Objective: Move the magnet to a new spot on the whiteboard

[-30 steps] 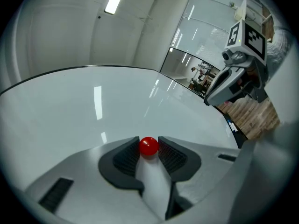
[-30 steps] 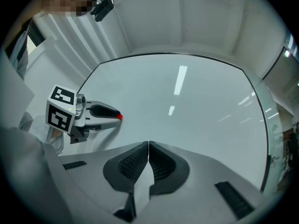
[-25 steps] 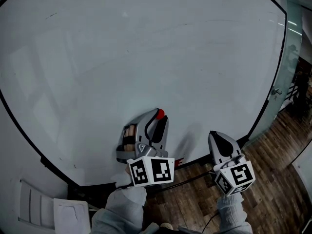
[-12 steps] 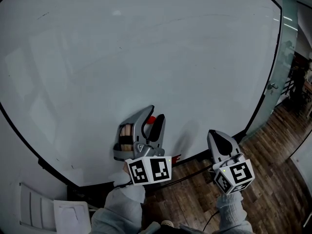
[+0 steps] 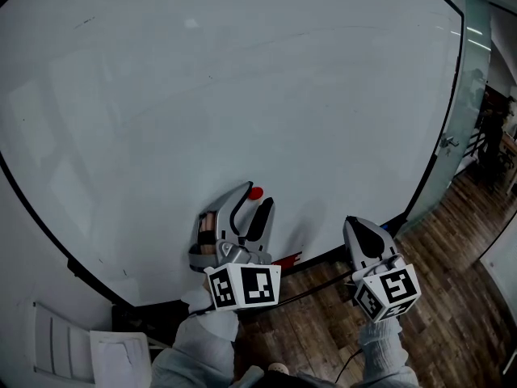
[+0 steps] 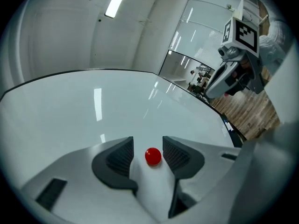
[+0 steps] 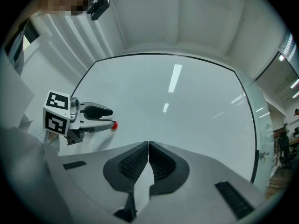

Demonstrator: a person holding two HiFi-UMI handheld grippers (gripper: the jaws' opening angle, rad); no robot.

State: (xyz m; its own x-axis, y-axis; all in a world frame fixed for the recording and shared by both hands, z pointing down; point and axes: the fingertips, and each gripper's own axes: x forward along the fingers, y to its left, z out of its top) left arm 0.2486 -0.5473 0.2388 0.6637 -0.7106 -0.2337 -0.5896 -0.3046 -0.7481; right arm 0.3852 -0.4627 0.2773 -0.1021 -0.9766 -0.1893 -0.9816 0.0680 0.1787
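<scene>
Plainly round, the red magnet (image 6: 153,156) sits untouched between opening left tongs (image 6: 147,140); right tongs (image 7: 148,144) closed.

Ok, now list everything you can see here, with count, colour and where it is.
whiteboard: one, white with a dark frame, fills most of the head view
magnet: one, red, on the whiteboard near its lower edge
floor: one, brown wood, lower right
slatted object: one, white, lower left, kind unclear
left gripper: one, grey, fingers opening with the magnet between them, not touching it
right gripper: one, grey, fingers together and empty, to the right of the left gripper
sleeves: two, pale grey, bottom edge
</scene>
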